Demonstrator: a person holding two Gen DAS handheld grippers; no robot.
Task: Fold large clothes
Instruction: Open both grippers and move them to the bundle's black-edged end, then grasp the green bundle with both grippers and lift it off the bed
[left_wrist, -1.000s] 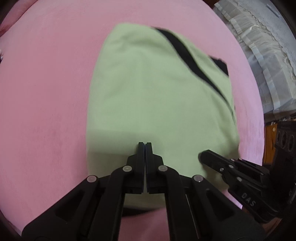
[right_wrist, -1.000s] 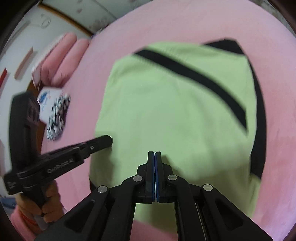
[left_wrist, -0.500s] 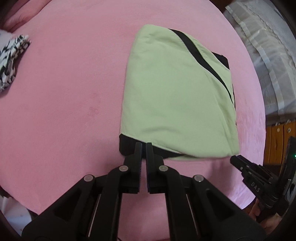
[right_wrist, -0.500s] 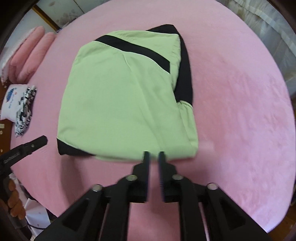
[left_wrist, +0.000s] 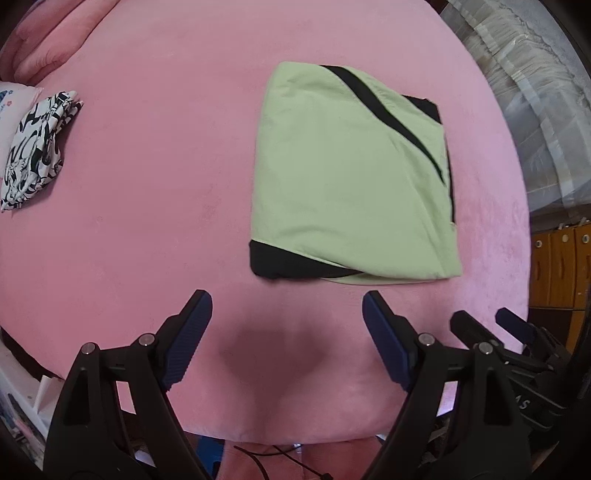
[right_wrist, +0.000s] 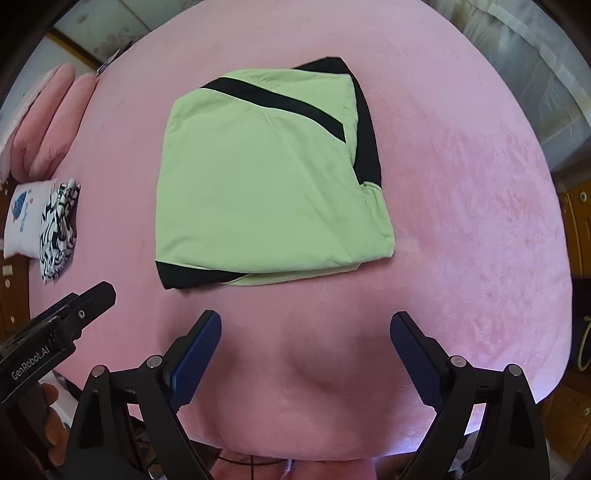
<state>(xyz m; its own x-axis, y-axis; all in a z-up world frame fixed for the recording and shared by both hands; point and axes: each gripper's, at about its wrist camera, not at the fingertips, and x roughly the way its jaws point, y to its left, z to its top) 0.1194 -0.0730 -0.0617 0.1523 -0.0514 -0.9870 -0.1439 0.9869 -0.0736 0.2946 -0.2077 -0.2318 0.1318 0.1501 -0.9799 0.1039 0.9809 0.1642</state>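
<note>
Both grippers hang spread and empty, jaws just opened: left gripper (left_wrist: 284, 310), right gripper (right_wrist: 304, 330). Beyond their tips, the folded lime-green garment with black stripes (right_wrist: 266, 177) lies flat on the pink plush bed (right_wrist: 461, 192). Risk: its loose black corner (left_wrist: 275, 260) pokes out below; a careless regrasp there could drag layers apart, undoing the fold.

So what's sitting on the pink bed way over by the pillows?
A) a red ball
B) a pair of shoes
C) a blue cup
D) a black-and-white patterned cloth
D: the black-and-white patterned cloth lies bunched at the far left of the pink bed beside a white pillow, well apart from the folded green garment.
</note>
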